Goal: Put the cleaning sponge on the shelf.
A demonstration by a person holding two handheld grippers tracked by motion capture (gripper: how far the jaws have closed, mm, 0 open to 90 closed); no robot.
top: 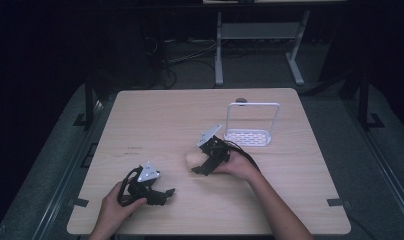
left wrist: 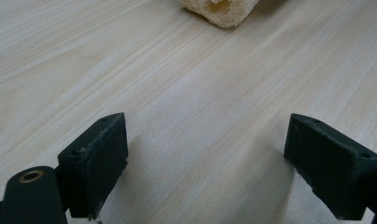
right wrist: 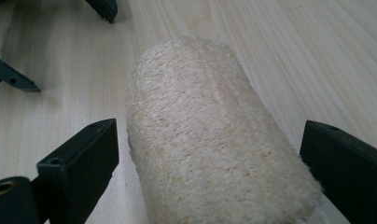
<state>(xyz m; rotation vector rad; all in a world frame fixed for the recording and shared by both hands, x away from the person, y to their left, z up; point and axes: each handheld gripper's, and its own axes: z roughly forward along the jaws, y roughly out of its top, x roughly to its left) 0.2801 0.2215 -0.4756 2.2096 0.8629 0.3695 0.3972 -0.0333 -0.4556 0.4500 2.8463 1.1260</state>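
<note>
- Right hand-held gripper sits low over the desk, jaws spread wide on either side of the loofah — a gap shows on each side, so nothing is pinched yet.
- That straddle looks deliberate: the pale, fibrous roll lies lengthwise between the jaws, lined up for a squeeze across its width.
- From the high view, the loofah rests flat on the wood near the middle of the desk, just left of the right hand-held gripper.
- Left hand-held gripper is parked nearer the person than the loofah, jaws spread with nothing between them but bare wood; the end of the loofah peeks in ahead of it, apart.
- In the high view the left hand-held gripper points toward the loofah, by the look of it waiting to help or take over.
- Beyond the loofah, farther from the person and to the right, stands a white rack with a slotted base and a tall hoop handle, empty — a likely drop-off, I'd judge.
- Open wood lies between loofah and rack, so a lift and carry has free passage.
- The loofah is well in from every desk edge; little risk of it rolling off.
</note>
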